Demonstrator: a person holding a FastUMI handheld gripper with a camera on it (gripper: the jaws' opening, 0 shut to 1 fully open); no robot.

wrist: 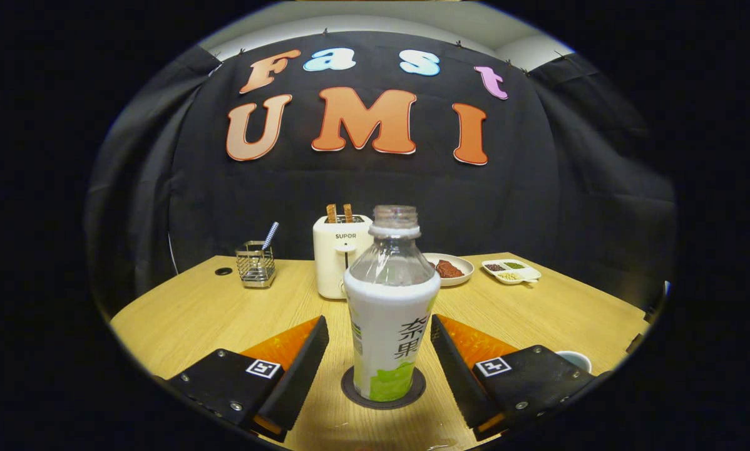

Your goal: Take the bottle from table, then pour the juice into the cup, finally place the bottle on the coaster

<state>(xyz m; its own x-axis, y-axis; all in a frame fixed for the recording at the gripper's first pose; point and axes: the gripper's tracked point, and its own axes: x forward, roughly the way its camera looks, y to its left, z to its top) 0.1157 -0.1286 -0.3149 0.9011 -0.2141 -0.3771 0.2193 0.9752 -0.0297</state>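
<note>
A clear, uncapped bottle (390, 313) with a white and green label stands upright on a dark round coaster (382, 389) on the wooden table (193, 313). My gripper (380, 341) is open, one finger on each side of the bottle with a gap to the label on both sides. Part of a white cup (575, 360) peeks out behind the right finger; what it holds is hidden.
A white toaster (340, 263) with two slices stands behind the bottle. Left of it is a wire holder (255, 263) with a utensil. A plate of red food (450, 269) and a divided dish (511, 270) sit at the back right.
</note>
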